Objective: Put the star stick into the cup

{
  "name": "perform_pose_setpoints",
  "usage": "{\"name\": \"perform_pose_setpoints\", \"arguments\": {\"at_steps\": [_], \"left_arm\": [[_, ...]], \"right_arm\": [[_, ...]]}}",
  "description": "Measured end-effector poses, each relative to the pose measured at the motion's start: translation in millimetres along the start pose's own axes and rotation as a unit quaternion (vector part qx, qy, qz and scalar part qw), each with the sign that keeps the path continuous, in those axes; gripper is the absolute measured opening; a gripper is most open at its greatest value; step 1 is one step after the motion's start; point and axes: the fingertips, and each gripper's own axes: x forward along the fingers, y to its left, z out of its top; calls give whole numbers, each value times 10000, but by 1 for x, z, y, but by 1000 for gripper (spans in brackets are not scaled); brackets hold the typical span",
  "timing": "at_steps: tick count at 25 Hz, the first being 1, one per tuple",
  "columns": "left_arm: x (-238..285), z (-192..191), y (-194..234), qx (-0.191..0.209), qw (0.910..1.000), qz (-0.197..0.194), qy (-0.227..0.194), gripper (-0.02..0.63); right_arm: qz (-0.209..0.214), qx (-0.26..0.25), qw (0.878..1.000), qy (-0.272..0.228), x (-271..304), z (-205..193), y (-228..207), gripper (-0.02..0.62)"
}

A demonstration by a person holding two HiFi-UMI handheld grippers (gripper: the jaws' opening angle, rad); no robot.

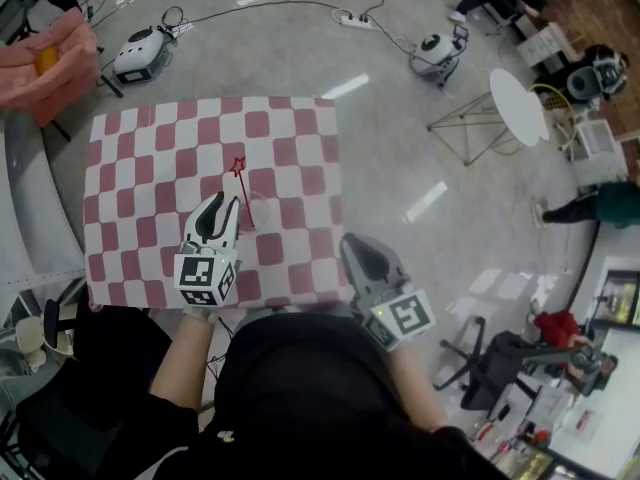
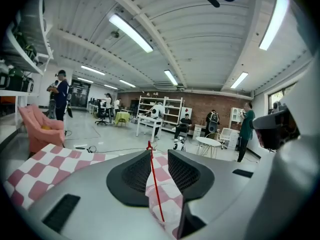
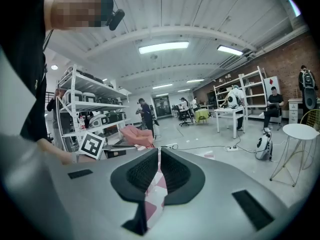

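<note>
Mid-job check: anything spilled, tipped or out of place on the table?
Nothing stands out. The thin red star-topped stick stands slightly tilted in the clear plastic cup, star end up. The cup looks upright on the red-and-white checked cloth. No spill shows.

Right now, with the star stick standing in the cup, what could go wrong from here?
The left gripper hovers close beside the clear cup; pulling back carelessly could knock it over. The star stick leans tall above the rim, so a tip might spill it onto the checkered tablecloth.
</note>
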Motion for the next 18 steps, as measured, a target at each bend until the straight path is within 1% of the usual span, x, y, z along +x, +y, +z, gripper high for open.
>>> {"name": "perform_pose_setpoints", "arguments": {"at_steps": [3, 8, 12, 15, 18], "left_arm": [[-15, 14, -9, -79, 9999, 88, -51, 133], [-46, 39, -22, -242, 9991, 260, -240, 78], [-71, 54, -36, -306, 9983, 314, -388, 58], [-86, 59, -45, -325, 9983, 335, -357, 48], [-100, 58, -54, -246, 9987, 324, -299, 43]], "right_arm": [[235, -21, 9997, -24, 5, 4, 3, 29], [673, -107, 9976, -122, 17, 14, 15, 29], [1085, -154, 9937, -240, 28, 24, 30, 29], [1393, -184, 9896, -307, 35, 31, 42, 29], [1668, -208, 9852, -346, 42, 37, 55, 29]]}}
